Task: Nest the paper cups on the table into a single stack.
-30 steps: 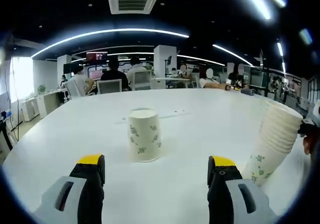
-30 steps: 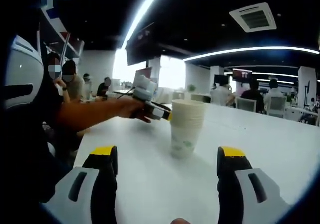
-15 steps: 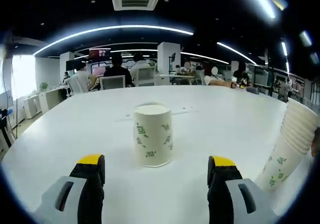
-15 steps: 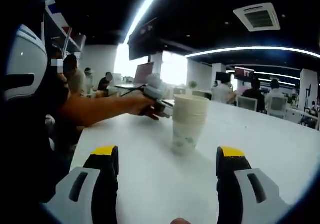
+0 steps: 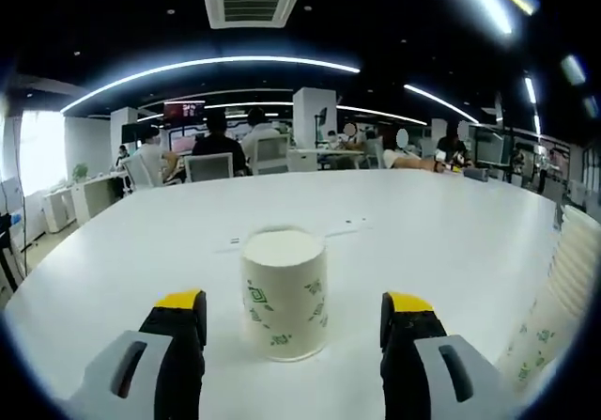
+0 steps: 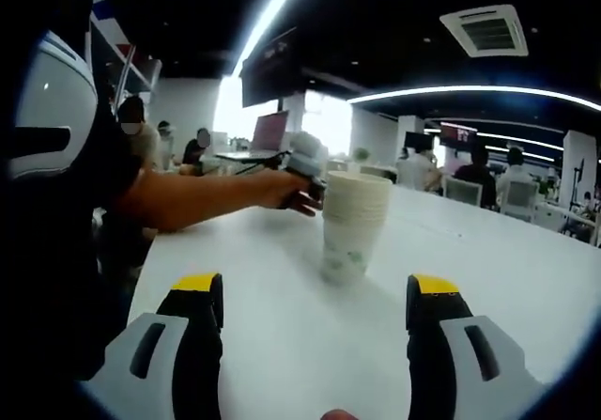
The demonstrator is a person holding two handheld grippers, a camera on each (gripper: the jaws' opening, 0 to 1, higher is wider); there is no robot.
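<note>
A single white paper cup [image 5: 284,293] with green prints stands upside down on the white table [image 5: 423,223], just ahead of and between the jaws of my open left gripper [image 5: 293,318]. A stack of nested paper cups [image 5: 556,303] leans at the right edge of the left gripper view. The same stack [image 6: 352,226] stands upright in the right gripper view, ahead of my open right gripper [image 6: 315,296], which holds nothing. Behind the stack, a person's arm [image 6: 202,199] reaches in from the left holding the left gripper [image 6: 302,162].
The white table [image 6: 507,270] stretches far ahead. People sit on chairs at desks [image 5: 221,152] beyond its far edge. The person's dark-clothed body [image 6: 56,232] takes up the left of the right gripper view.
The left gripper has come closer to the upside-down cup, which now sits lower between its jaws. The stack has slid further to the right edge of that view. In the right gripper view the arm reaches further forward.
</note>
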